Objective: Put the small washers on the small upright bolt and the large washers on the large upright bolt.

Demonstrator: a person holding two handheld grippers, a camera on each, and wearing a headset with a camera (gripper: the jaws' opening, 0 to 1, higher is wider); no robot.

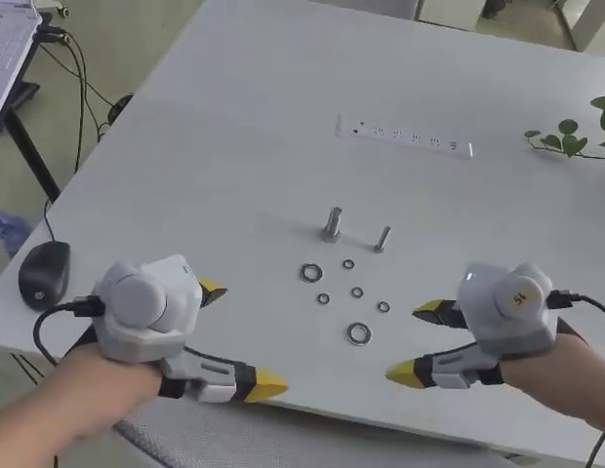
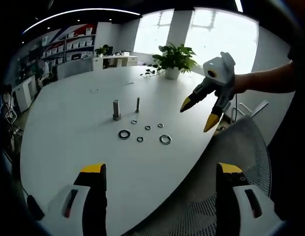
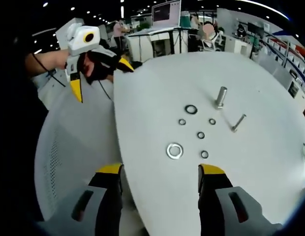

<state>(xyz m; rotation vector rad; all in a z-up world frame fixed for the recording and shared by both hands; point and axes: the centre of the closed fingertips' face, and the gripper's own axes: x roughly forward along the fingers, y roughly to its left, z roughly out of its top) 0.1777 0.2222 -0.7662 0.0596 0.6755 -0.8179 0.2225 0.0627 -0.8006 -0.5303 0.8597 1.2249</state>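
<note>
Evidently the job is at its very start, as I judge it: no washer sits on either bolt and I hold nothing. At the left edge of the desk (image 1: 234,146) lies a computer mouse (image 1: 44,273), well apart from the work. Right of it, over the near edge, my left gripper (image 1: 249,336) hangs released, jaws wide and empty.

Toward the middle of the desk the large bolt (image 1: 332,224) stands upright. The small bolt (image 1: 383,239) is just beside it on the right, not touching it. A power strip (image 1: 405,136) lies beyond them toward the far edge.

Between the bolts and the near edge the washers lie flat and loose. A dark large washer (image 1: 311,272) is furthest left, four small washers (image 1: 357,292) are scattered in the middle, and a bright large washer (image 1: 358,333) lies nearest the edge.

Further right, my right gripper (image 1: 404,341) is likewise released and empty, tips aimed inward at the washers. A plant (image 1: 576,136) reaches in at the right edge.

The next move, I reckon, is to pinch one washer by its rim. The bright large one lies between my two grippers. Lying flat on the desk, it will need low, careful jaws, then a level carry over the large bolt's top.
</note>
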